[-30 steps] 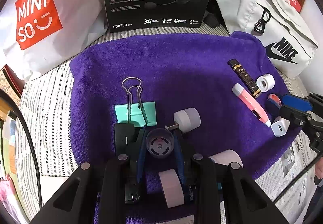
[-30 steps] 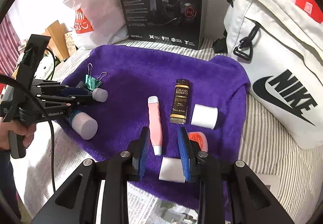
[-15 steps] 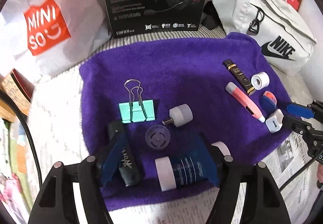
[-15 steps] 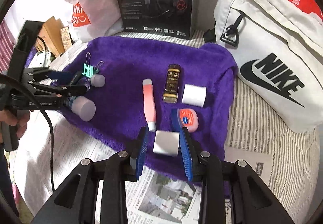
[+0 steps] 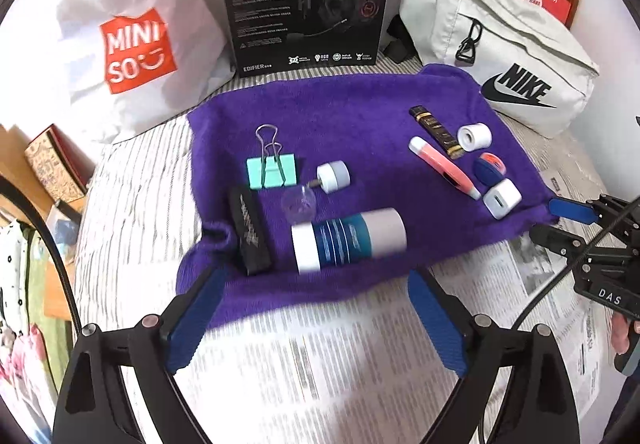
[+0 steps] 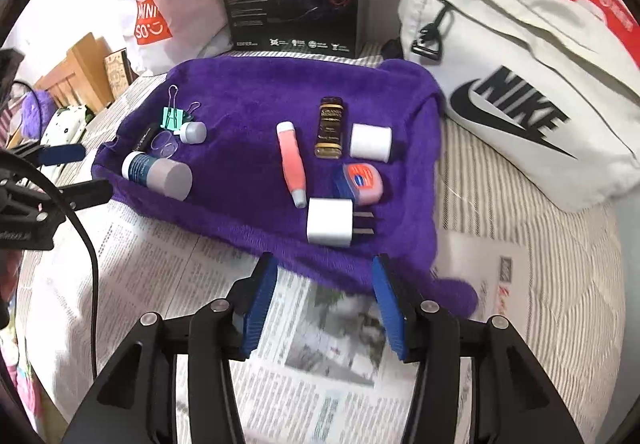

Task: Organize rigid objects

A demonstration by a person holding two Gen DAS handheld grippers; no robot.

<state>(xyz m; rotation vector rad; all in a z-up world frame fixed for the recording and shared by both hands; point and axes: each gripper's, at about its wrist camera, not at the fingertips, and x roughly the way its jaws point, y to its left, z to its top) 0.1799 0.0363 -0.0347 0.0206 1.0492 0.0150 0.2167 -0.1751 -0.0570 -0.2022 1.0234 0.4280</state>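
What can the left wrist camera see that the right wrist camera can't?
Only the left wrist view shows the left gripper from behind, jaws wide and empty, and the hole in the white roll. Only the right wrist view shows the right gripper from behind, jaws apart and empty, and the charger prongs. Both grippers' jaws have just been opening. Both views share the purple towel, the pink pen, the green clip and the blue tube.
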